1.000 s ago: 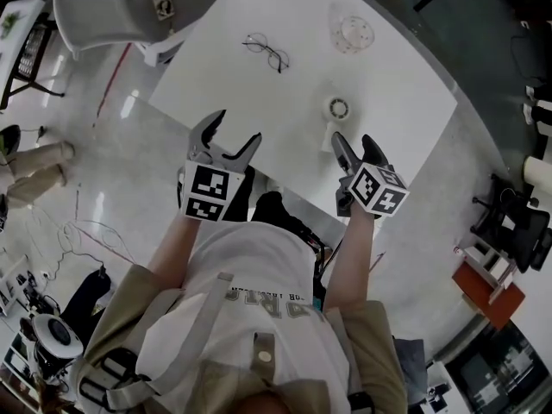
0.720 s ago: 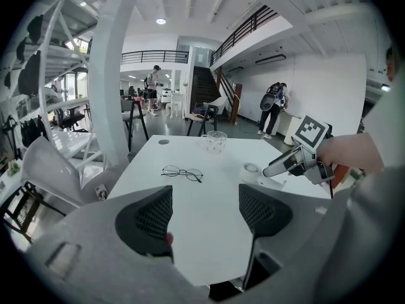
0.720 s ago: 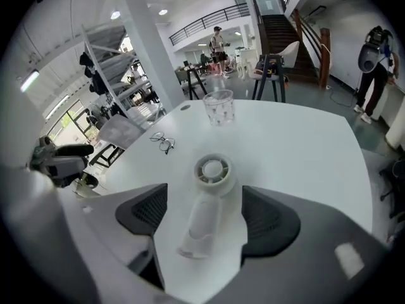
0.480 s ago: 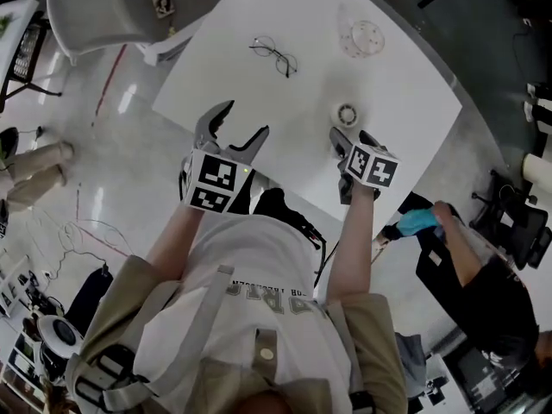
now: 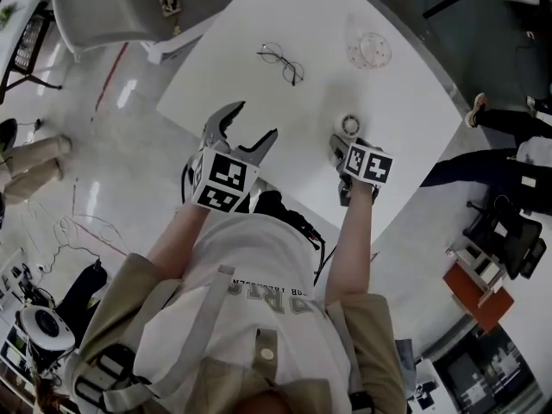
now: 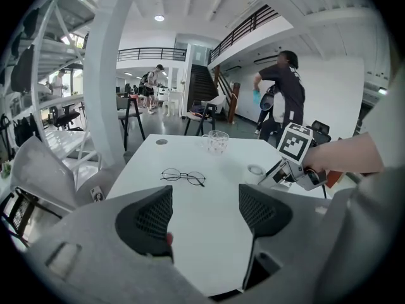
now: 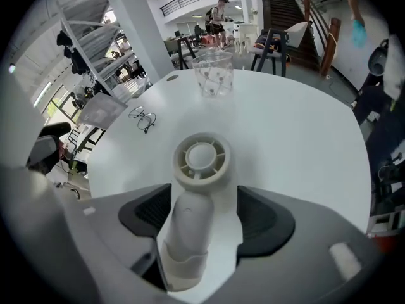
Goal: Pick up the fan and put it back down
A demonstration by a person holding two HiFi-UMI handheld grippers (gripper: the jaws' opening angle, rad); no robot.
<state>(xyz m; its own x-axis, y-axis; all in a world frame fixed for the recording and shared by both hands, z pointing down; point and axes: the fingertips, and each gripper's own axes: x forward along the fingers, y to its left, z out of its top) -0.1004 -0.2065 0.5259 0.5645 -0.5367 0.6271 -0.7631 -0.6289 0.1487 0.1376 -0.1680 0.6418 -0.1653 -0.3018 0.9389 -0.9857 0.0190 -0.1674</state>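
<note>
The small white hand-held fan (image 7: 202, 159) rests on the white table (image 5: 405, 102), its round head (image 5: 349, 125) just beyond my right gripper (image 5: 348, 142). In the right gripper view its handle runs back between the two dark pads (image 7: 259, 211). The jaws have just been closing a little, but bare table still shows between the handle and the right-hand pad, so my right gripper (image 7: 202, 208) is open around it. My left gripper (image 5: 253, 121) hovers over the table's near edge, open and empty (image 6: 204, 211). The left gripper view shows the fan (image 6: 255, 170) beside the right gripper (image 6: 278, 170).
Wire-rimmed glasses (image 5: 281, 61) lie on the far left part of the table. A clear glass cup (image 5: 369, 48) stands at the back right. A grey chair (image 5: 103, 7) stands beyond the far left corner. A person's legs (image 5: 509, 149) pass on the right.
My right gripper has dropped and tipped downward, so its jaws now straddle the fan's handle. The left gripper has edged forward over the table. A passer-by has moved along the right side.
</note>
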